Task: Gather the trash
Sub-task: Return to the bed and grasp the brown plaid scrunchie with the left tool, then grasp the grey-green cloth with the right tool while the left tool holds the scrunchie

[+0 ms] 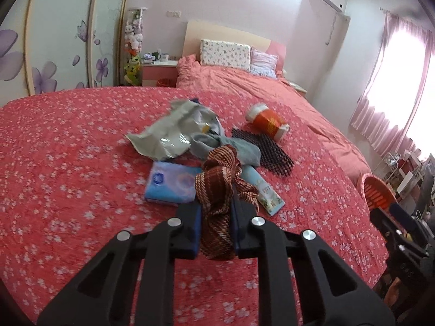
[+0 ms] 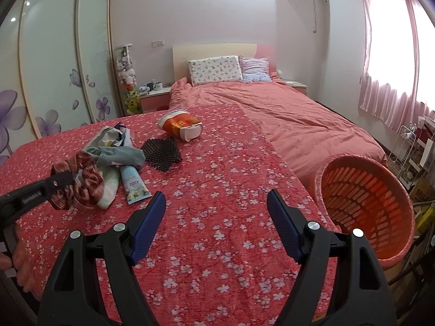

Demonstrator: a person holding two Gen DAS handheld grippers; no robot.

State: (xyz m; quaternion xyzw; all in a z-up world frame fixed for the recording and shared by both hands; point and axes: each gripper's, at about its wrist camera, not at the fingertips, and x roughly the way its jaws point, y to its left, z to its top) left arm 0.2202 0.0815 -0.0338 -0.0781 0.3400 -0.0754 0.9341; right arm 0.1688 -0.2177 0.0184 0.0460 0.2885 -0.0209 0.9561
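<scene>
Brown-and-cream woven cloth (image 1: 218,190) is clamped between the blue pads of the left tool (image 1: 217,217), bunched up and lifted just above the red floral bedspread (image 1: 68,163); part of it hangs down below the jaws. Right tool (image 2: 216,212) is spread wide with nothing between its pads, over bare bedspread, well apart from the pile. Directly beyond the left tool: blue tissue pack (image 1: 170,186) to its left, a light-blue tube (image 1: 262,190) to its right, both lying flat on the bedspread. Further out, a grey-blue rag (image 1: 217,142) touches a crumpled silver-grey wrapper (image 1: 165,130); black mesh netting (image 1: 265,148) lies just right of them, with an orange-and-white cup container (image 1: 267,122) on its side at the netting's far edge. Orange slotted basket (image 2: 367,206) sits off the bed's right edge, just right of the right tool, tilted with its opening facing the camera.
</scene>
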